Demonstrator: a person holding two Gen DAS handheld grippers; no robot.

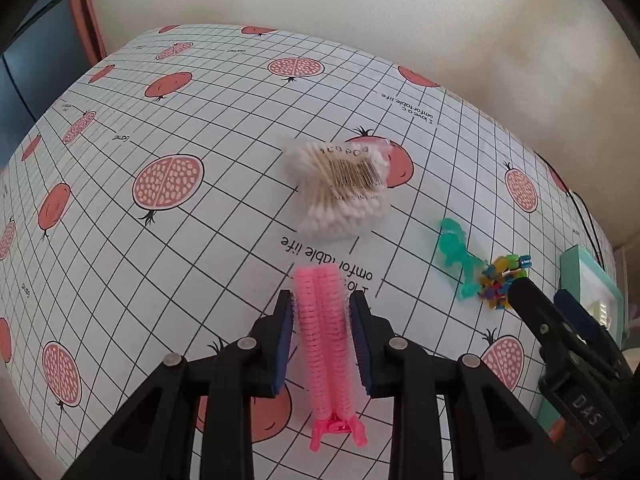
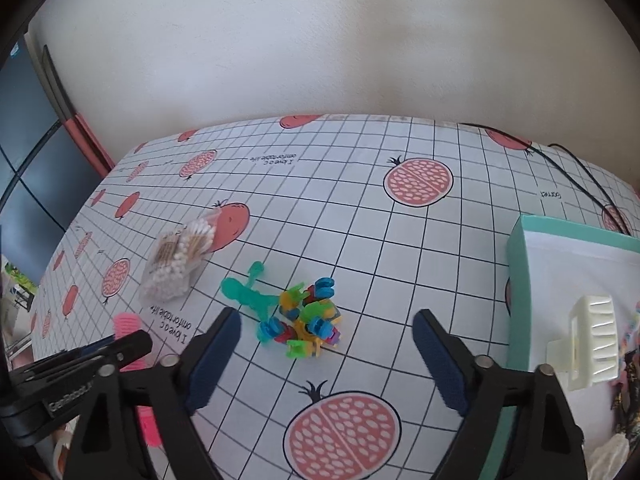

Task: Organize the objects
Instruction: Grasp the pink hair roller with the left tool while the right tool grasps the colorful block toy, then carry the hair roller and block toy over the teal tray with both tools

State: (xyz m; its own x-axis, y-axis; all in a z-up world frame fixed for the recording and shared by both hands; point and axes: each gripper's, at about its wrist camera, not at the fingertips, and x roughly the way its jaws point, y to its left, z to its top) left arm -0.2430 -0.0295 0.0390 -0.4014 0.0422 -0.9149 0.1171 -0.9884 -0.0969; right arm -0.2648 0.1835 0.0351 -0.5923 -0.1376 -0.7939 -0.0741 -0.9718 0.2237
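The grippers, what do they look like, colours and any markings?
Both are black plastic with angular, triangular-cutout fingers, silver round pivot pins and dark blue ribbed pads. The left gripper bears white lettering in the right wrist view; the right gripper shows white letters "DAS" in the left wrist view.

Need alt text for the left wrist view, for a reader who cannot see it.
The left gripper is shut on a pink hair roller clip above a pomegranate-print tablecloth. Beyond it lies a bag of cotton swabs; to the right, a green plastic piece, small colourful clips and the right gripper.
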